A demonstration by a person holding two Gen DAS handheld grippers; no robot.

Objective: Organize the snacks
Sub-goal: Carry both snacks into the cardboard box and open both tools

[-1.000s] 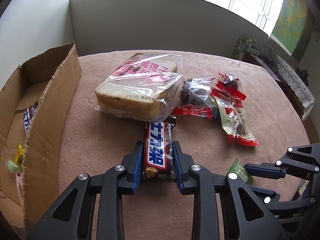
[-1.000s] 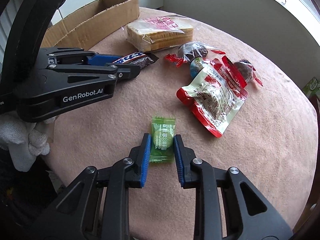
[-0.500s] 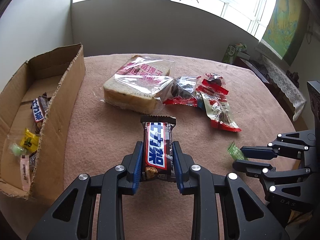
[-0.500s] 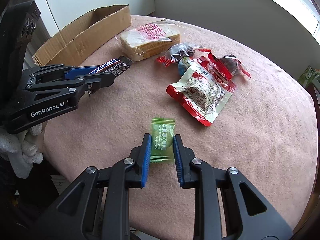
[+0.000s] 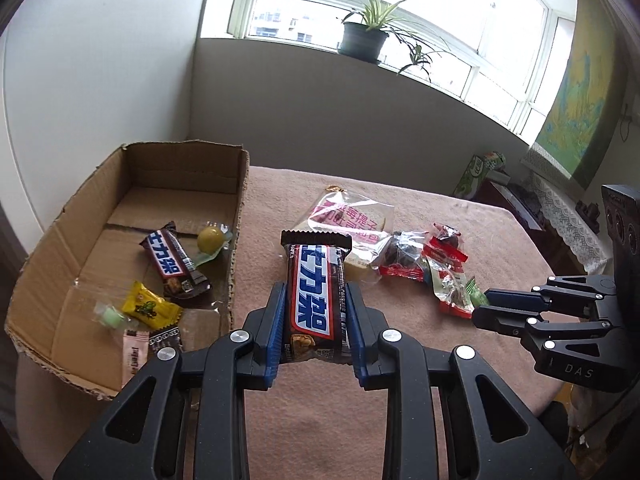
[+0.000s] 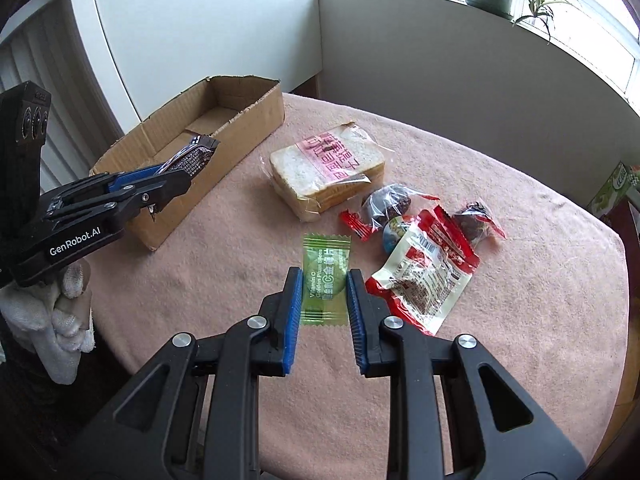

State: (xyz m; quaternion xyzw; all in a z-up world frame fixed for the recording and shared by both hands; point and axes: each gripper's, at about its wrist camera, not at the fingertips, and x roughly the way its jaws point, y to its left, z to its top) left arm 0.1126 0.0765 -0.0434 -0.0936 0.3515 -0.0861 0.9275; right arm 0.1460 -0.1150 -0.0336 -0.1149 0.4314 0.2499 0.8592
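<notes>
Mid-transfer, by the look of it: two snacks lifted off the counter, neither yet dropped into the cardboard box.

Left hand-held gripper clenched on a chocolate bar, blue pads pressing both long sides of the wrapper. Bar held clear of the pink cloth, just beside the box's near wall but not yet over the opening. Long axis running straight out along the fingers, dark crimped end pointing away from the camera toward the window, printed face up.

Right hand-held gripper clenched on a small green candy packet, gripped by its two long edges. Packet also raised above the cloth, well apart from the box, long axis again in line with the fingers, serrated far end pointing toward the bread.

Inside the box: another chocolate bar, a yellow candy, a round yellow-green sweet, a few smaller wrapped pieces.

On the cloth, not yet sorted: bagged sliced bread, two dark sweets in clear wrappers, a red-edged pouch.

Likely next move: carrying the bar sideways over the box wall, lowering, then loosening the pads; green packet to follow, needing a longer reach across. Risk of clipping the box's upright wall if carried too low.
</notes>
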